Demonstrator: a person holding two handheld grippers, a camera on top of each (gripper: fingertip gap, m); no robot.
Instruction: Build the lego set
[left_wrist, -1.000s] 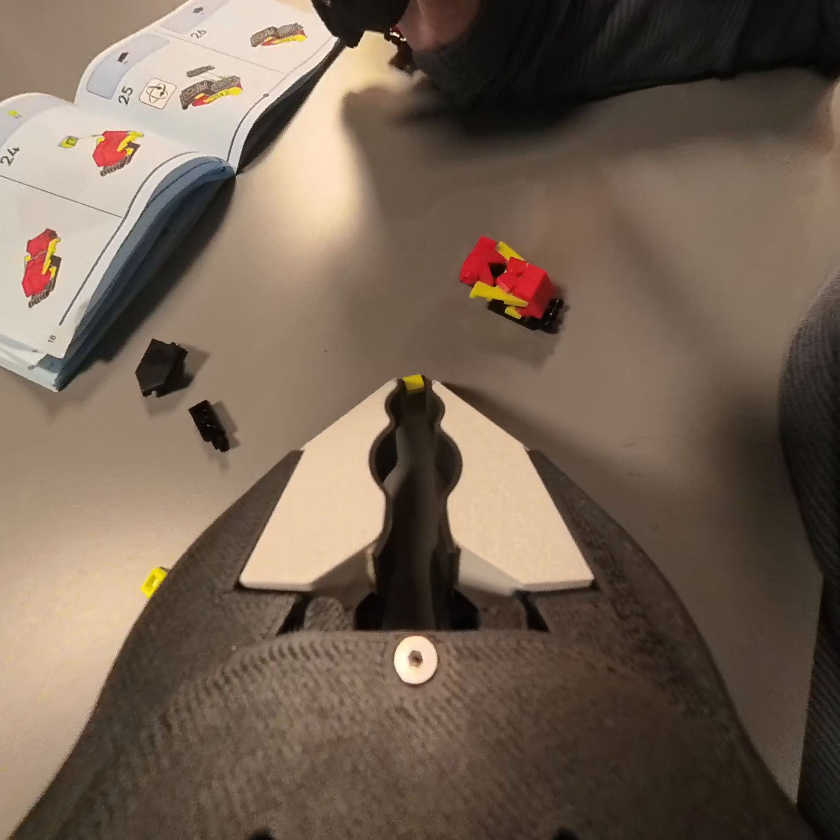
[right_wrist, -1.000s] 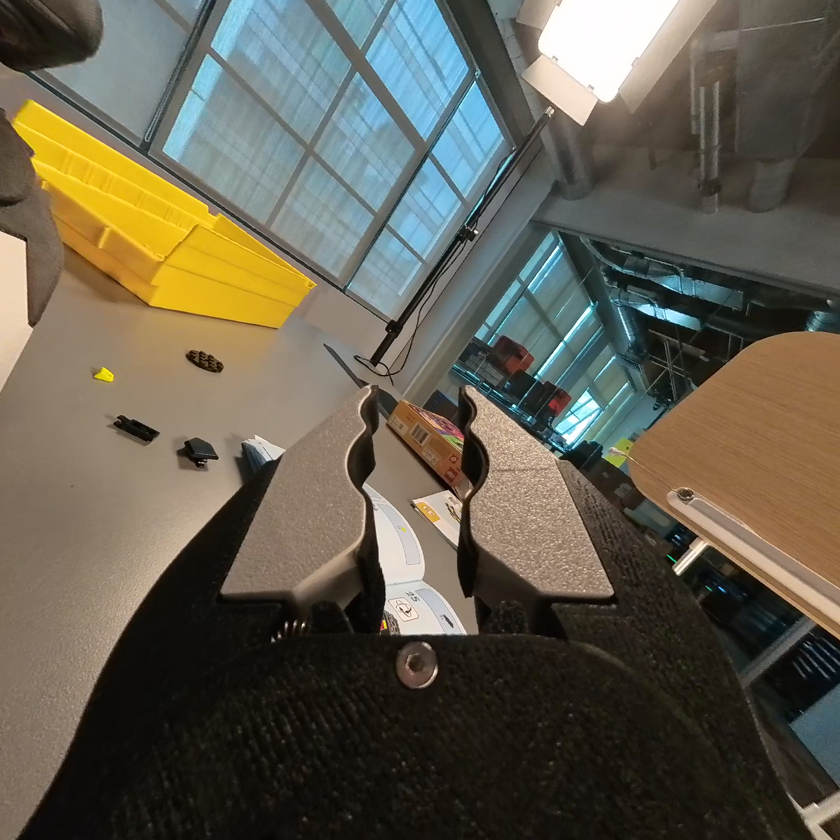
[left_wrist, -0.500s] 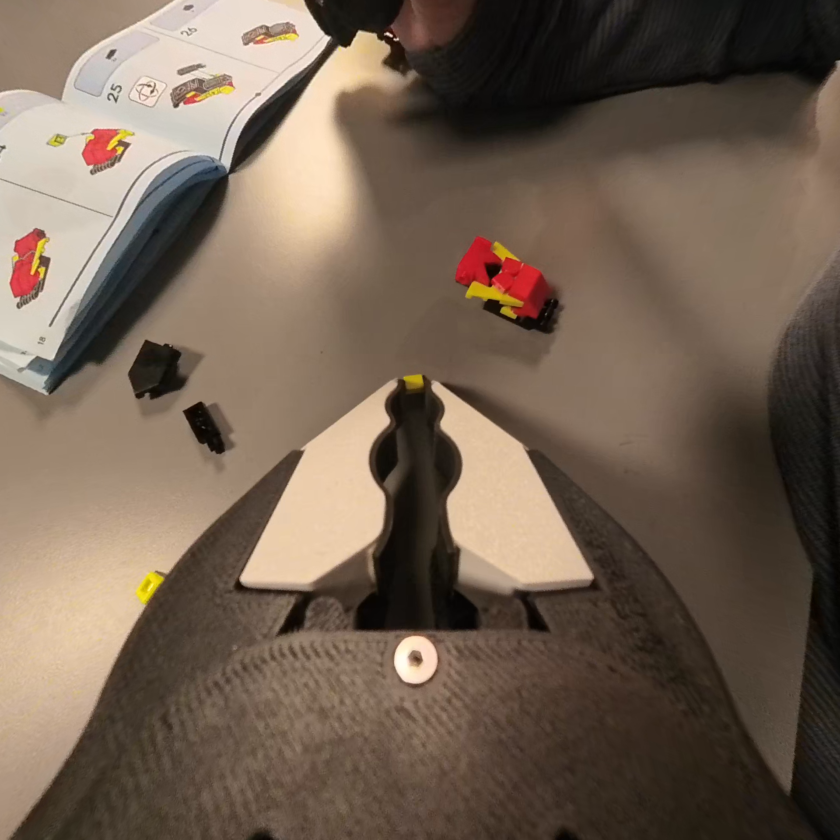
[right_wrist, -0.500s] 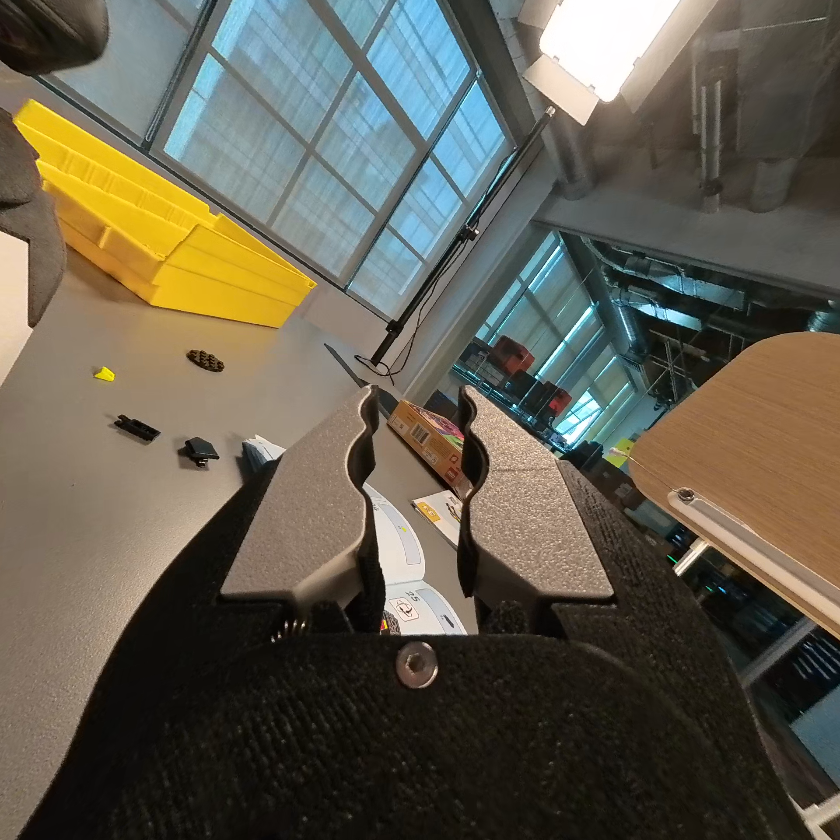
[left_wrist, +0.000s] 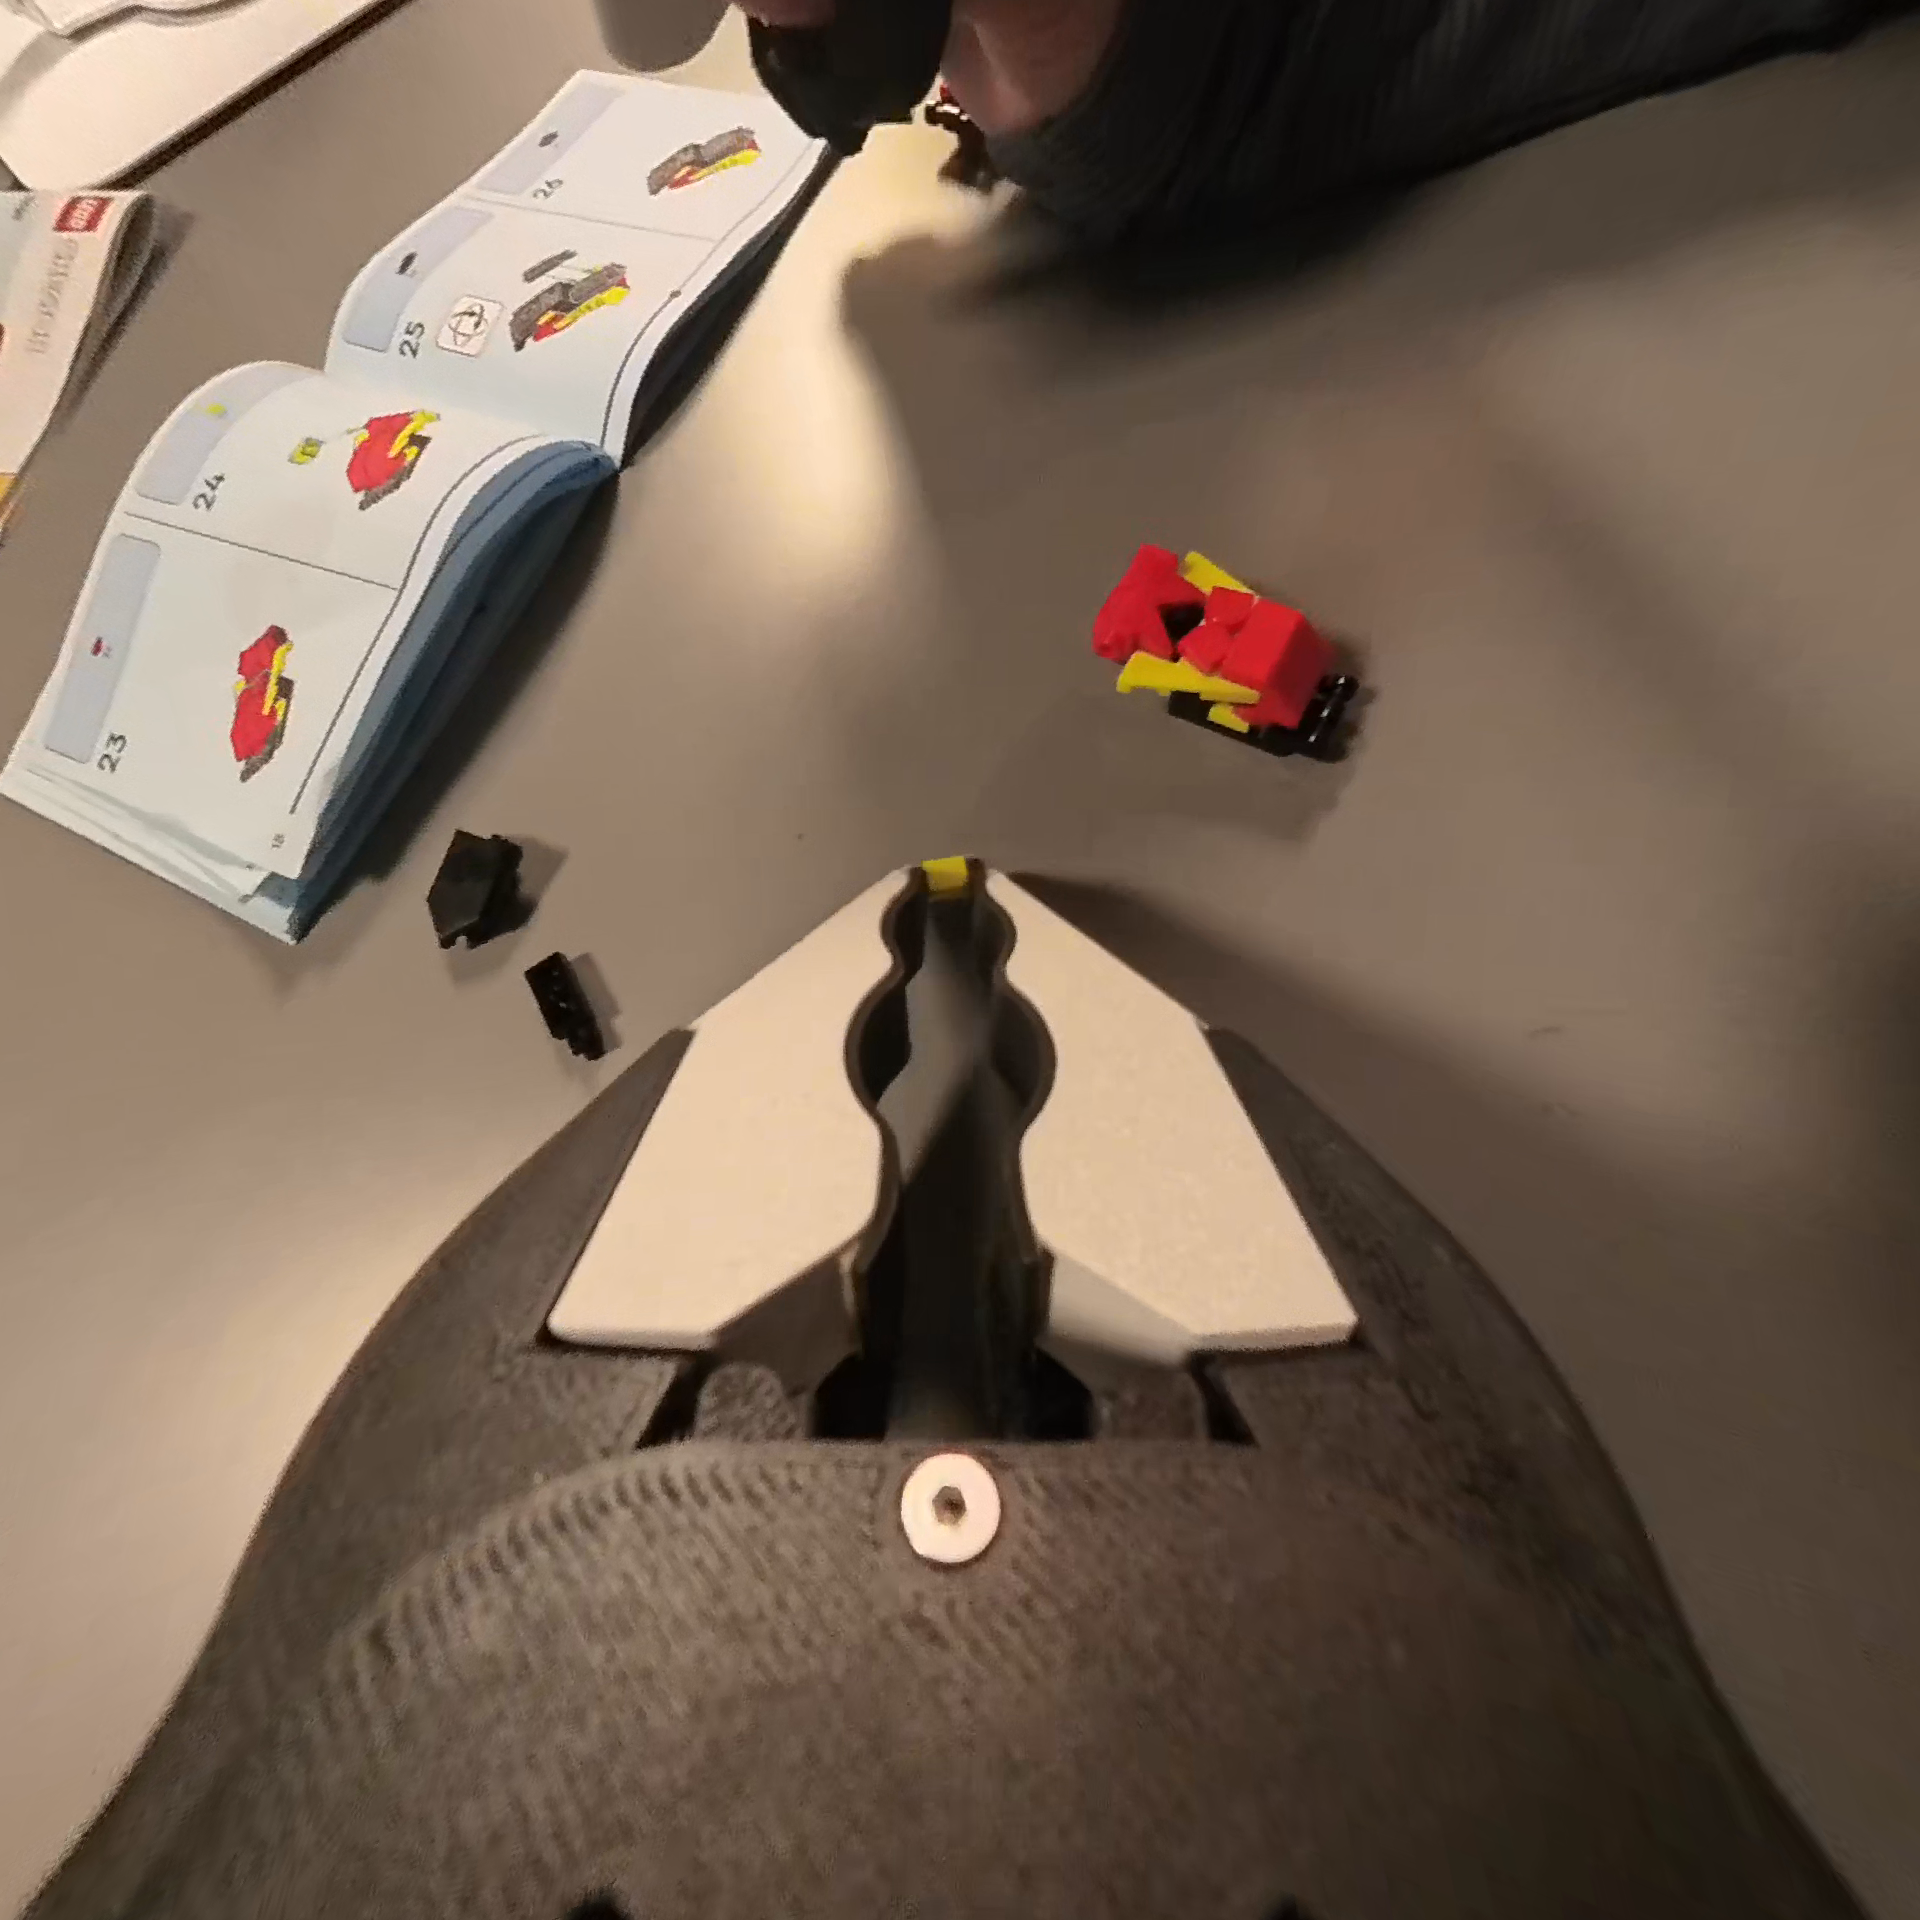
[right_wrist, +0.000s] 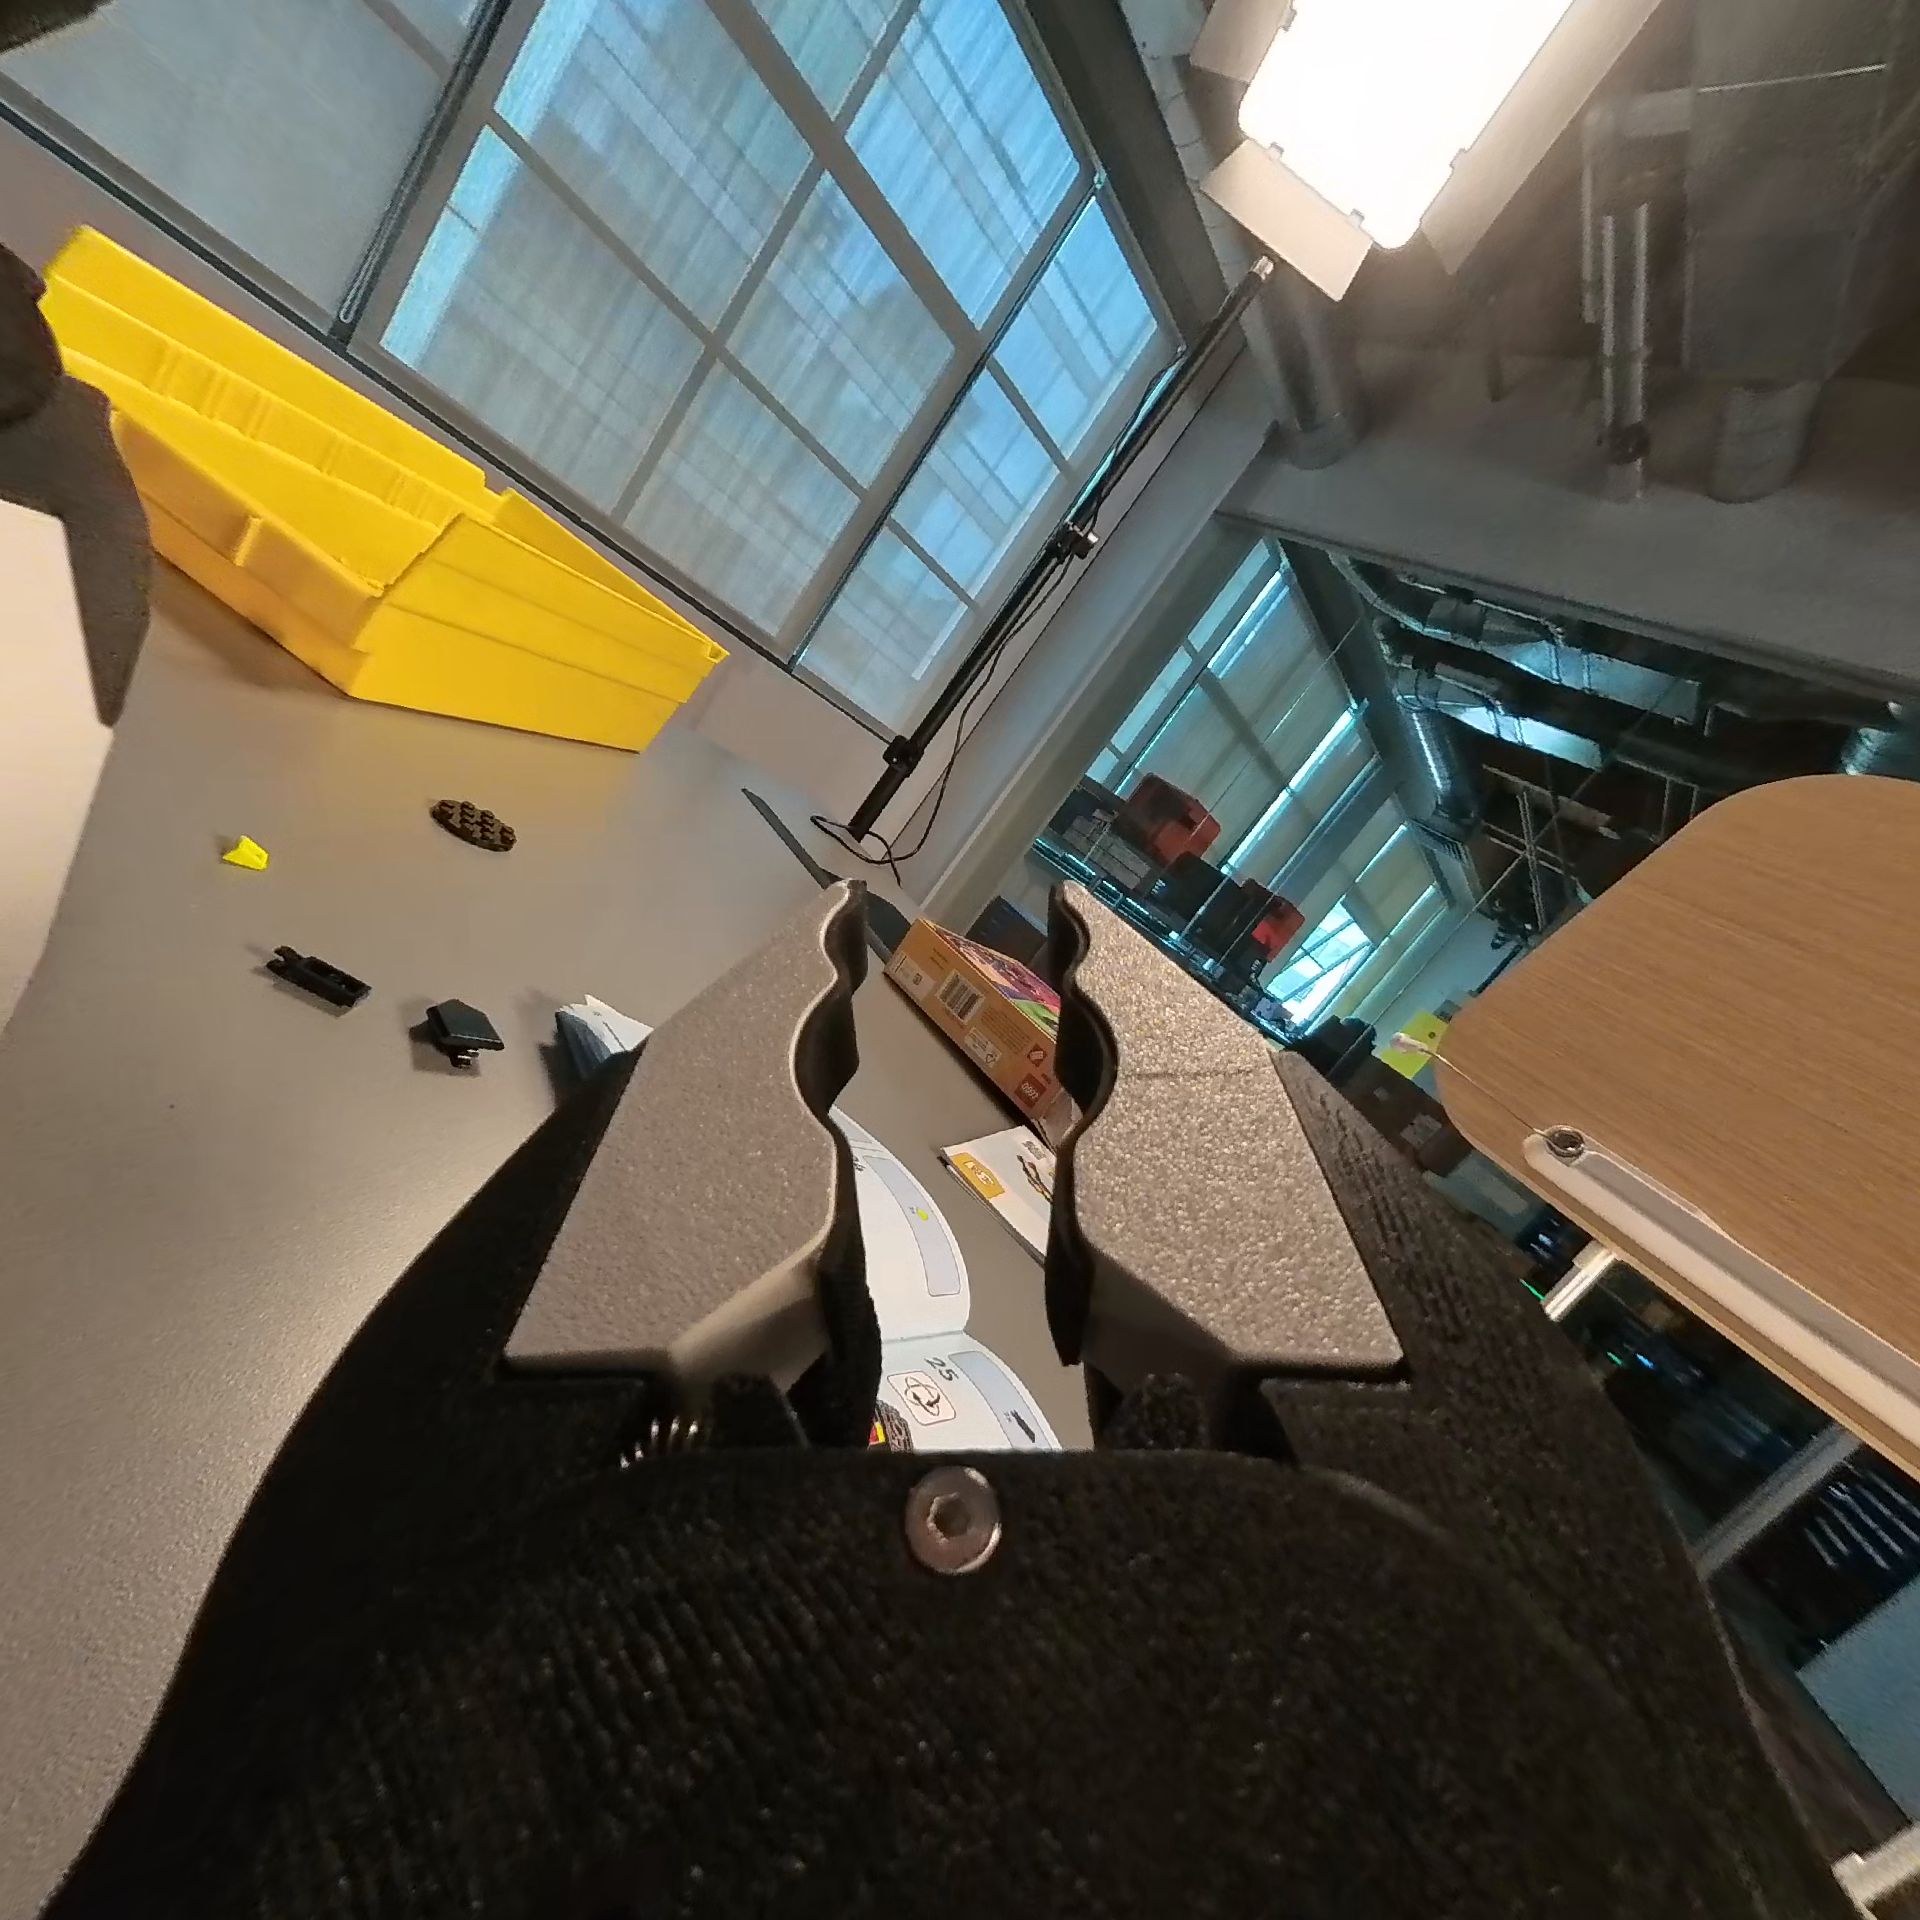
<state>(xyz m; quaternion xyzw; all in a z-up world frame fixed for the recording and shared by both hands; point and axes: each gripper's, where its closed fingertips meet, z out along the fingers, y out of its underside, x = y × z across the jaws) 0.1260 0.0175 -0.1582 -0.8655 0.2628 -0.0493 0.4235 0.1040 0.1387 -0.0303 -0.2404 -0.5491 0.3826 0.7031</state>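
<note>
My left gripper (left_wrist: 948, 878) is shut on a small yellow piece (left_wrist: 947, 874) at its tips, held above the grey table. The red, yellow and black model (left_wrist: 1224, 655) sits on the table ahead and to the right of it. Two loose black pieces (left_wrist: 473, 888) (left_wrist: 564, 1005) lie to the left; they also show in the right wrist view (right_wrist: 462, 1029) (right_wrist: 317, 977). My right gripper (right_wrist: 956, 909) is open and empty, resting low on the table and tilted up toward the windows.
An open instruction booklet (left_wrist: 343, 499) lies at the left. A person's dark sleeve (left_wrist: 1351, 94) crosses the far edge. Yellow bins (right_wrist: 343, 540), a round black plate (right_wrist: 473, 826), a small yellow wedge (right_wrist: 244, 852) and a cardboard box (right_wrist: 971, 1003) lie farther off. Some 20 cm of space lies between my two pairs of fingers. The left tips stand about 20 cm off the round black plate (right_wrist: 473, 826).
My left gripper with the yellow piece has drawn back and swung left, so more of the booklet shows. The right gripper has barely moved.
</note>
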